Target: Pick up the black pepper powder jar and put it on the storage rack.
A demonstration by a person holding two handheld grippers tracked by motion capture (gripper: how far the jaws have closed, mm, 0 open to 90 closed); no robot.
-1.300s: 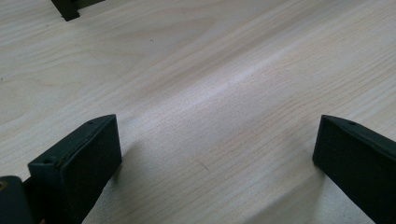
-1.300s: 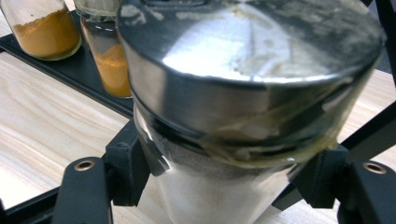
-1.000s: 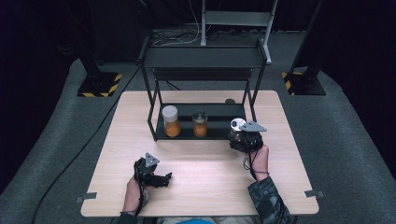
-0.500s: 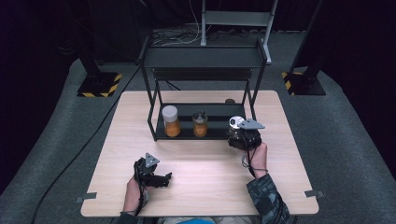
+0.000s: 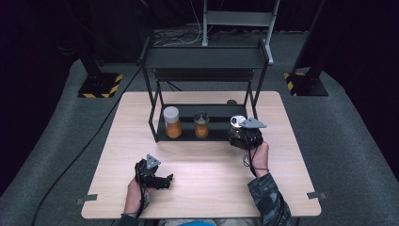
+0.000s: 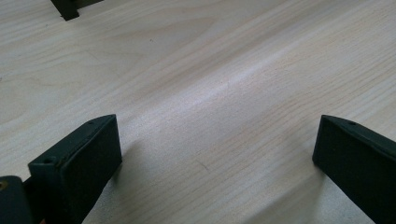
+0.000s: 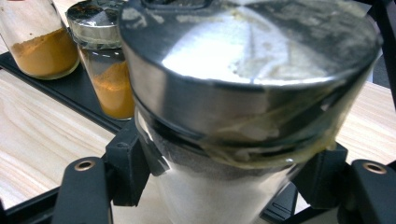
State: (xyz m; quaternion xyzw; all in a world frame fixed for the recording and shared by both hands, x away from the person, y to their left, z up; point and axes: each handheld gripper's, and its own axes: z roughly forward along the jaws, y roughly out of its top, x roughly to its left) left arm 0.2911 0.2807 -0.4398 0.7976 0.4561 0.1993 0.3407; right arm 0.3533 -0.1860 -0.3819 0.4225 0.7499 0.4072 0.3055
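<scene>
A glass jar with a shiny metal lid [image 7: 247, 70] and white powder inside stands between the jaws of my right gripper [image 7: 219, 172], which is shut on it at the right end of the black rack's [image 5: 205, 59] lower shelf. From above, the right gripper [image 5: 244, 134] sits at the rack's front right corner. Two spice jars stand on that shelf: one with a white cap and orange powder [image 5: 172, 122], one with a metal lid and orange powder [image 5: 202, 125]. My left gripper [image 5: 162, 180] rests low over the table's [image 5: 207, 174] near left part, jaws wide apart around bare wood [image 6: 215, 140].
The rack's upper shelf overhangs the jars. A small dark round thing [image 5: 231, 101] lies on the table behind the rack. A black cable [image 5: 84, 150] crosses the grey floor at left. Two stands with yellow-black bases [image 5: 99, 85] flank the table's far side.
</scene>
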